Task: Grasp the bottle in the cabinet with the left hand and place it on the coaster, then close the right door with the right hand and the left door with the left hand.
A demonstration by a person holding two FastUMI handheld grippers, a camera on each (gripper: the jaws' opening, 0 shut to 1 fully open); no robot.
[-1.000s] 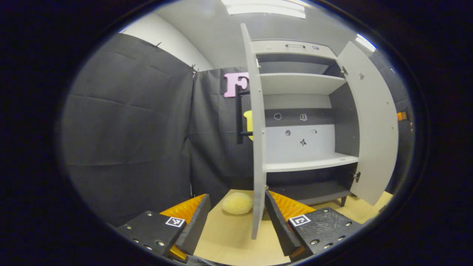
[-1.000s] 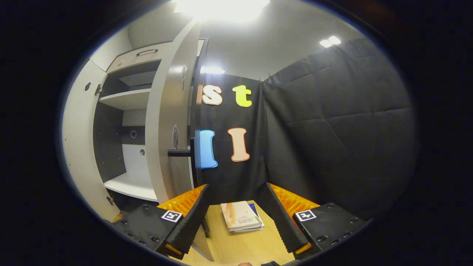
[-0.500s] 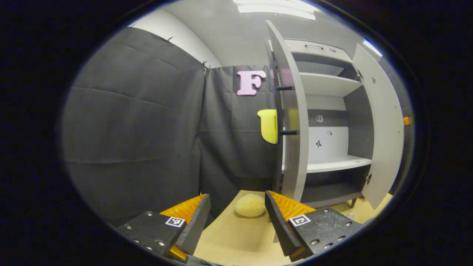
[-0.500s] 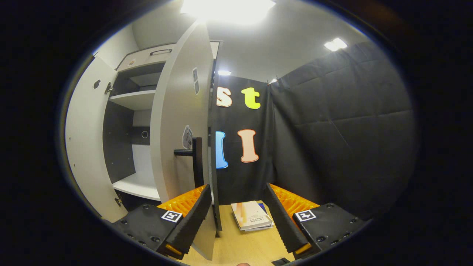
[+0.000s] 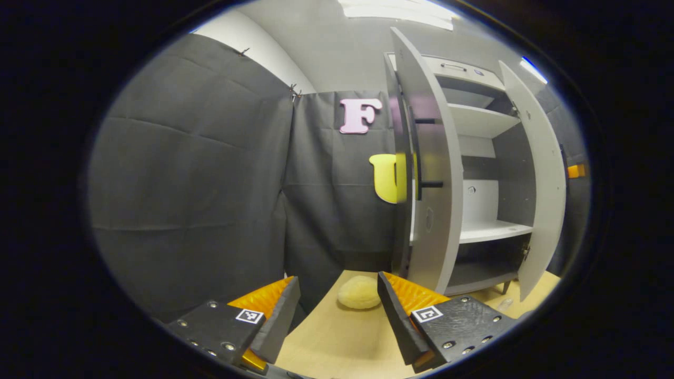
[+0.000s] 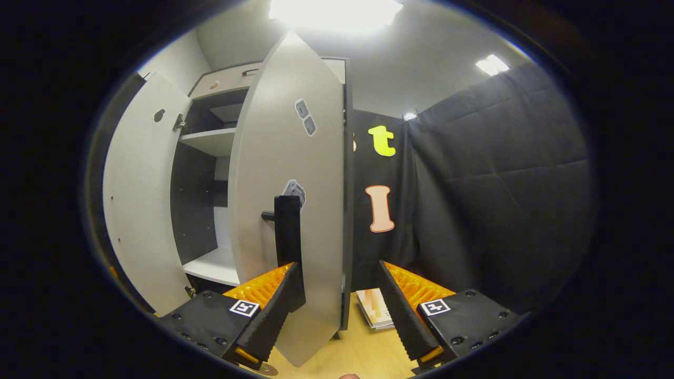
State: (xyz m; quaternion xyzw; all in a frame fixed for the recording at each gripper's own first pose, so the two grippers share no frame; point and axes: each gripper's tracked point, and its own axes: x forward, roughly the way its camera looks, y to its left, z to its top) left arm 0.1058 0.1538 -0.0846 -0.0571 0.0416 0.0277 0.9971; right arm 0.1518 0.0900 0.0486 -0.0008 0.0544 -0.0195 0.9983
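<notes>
In the left gripper view the cabinet's left door [image 5: 432, 173] stands partly open, its outer face and black handle [image 5: 421, 152] turned toward me. My left gripper [image 5: 337, 316] is open and holds nothing, low over the wooden table [image 5: 337, 342] just left of that door's bottom. The right door [image 5: 537, 179] stands ajar beyond the shelves [image 5: 489, 230]. In the right gripper view the right door [image 6: 295, 173] with its black handle [image 6: 287, 231] fills the middle. My right gripper [image 6: 337, 310] is open, and the door's lower edge hangs between its fingers. The left door [image 6: 139, 195] is farther left.
A pale yellow round sponge [image 5: 358, 292] lies on the table ahead of the left gripper. A small stack of books [image 6: 375, 308] lies on the table by the black cloth wall, right of the right door. The cabinet shelves [image 6: 210, 266] look bare.
Both doors have swung toward shut: each shows more of its outer face and covers more of the shelves. In the right gripper view the door now hides part of the books.
</notes>
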